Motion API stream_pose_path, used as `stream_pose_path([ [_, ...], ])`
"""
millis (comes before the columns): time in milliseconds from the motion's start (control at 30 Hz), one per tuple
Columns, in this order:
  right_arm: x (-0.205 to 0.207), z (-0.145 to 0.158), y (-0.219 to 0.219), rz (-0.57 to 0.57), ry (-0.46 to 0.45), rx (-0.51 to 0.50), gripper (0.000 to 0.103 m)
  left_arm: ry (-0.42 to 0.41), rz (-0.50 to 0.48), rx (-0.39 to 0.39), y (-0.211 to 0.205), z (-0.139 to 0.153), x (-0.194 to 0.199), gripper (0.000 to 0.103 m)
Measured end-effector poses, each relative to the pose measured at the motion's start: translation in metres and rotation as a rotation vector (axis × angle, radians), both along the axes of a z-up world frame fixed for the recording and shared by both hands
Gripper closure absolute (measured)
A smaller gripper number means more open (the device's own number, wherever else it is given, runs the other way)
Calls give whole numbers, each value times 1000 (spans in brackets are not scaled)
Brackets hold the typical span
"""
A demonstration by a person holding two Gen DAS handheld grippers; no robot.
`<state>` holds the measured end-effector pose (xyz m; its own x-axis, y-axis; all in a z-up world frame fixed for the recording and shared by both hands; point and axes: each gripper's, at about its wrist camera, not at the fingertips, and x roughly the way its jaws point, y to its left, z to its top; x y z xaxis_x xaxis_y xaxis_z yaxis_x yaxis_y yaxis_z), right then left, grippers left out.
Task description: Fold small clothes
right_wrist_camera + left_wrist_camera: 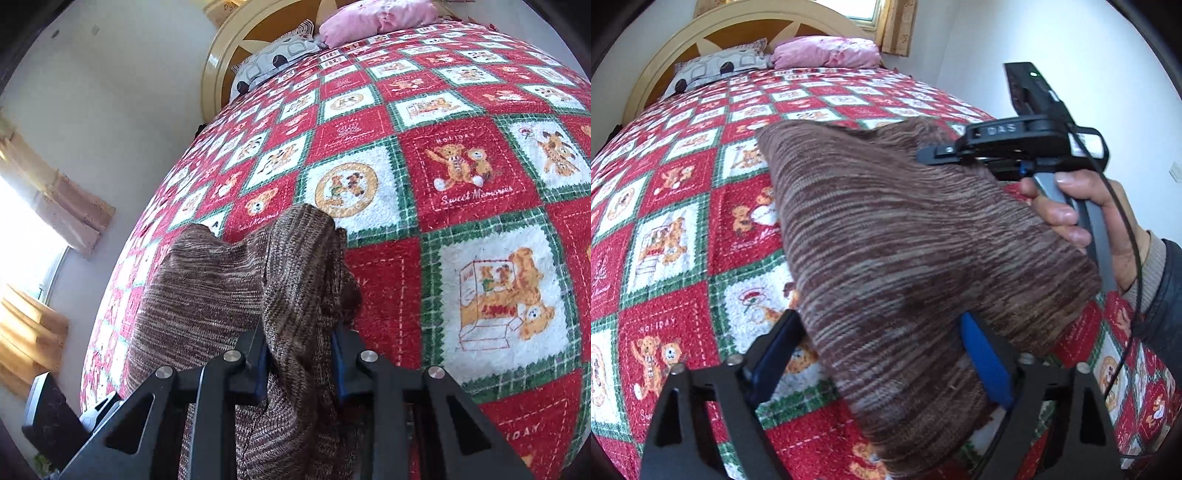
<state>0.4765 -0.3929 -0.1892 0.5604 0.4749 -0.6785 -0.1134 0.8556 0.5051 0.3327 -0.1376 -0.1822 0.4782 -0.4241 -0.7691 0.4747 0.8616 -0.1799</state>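
Left wrist view is showing the left gripper [882,354] standing wide apart, the brown knit garment [905,240] lying loosely between its fingers; rightward, the right gripper [299,354] is clamping a bunched fold above the quilt [461,177]. Close left before lifting.

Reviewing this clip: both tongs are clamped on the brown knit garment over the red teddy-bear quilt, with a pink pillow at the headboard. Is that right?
Not quite. In the left wrist view the left tongs stand open around the brown knit garment, not clamped on it. Only the right tongs are shut on it, as the right wrist view shows. The red teddy-bear quilt and pink pillow are correct.
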Motion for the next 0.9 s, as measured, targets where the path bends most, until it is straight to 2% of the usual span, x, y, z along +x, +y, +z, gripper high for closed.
stream_pose_path([
  [100, 1, -3, -3, -12, 4, 25, 75, 5, -3, -9, 0, 0, 0, 18],
  [267, -4, 6, 6, -25, -6, -58, 76, 2, -11, -26, -1, 3, -2, 34],
  [367, -7, 13, 14, -35, -25, -116, 78, 7, -2, -50, 3, 4, -3, 48],
  [433, -10, 17, 16, -56, -34, -121, 78, 10, 5, -66, 6, 6, -2, 60],
  [600, -28, 39, 23, -69, -94, -109, 79, 21, 22, -83, 13, 13, -5, 73],
  [767, -47, 69, 42, -57, -145, -103, 80, -10, 11, -74, 19, 31, -23, 78],
  [900, -65, 86, 63, -32, -175, -82, 80, -77, 21, -46, 37, 50, -48, 78],
])
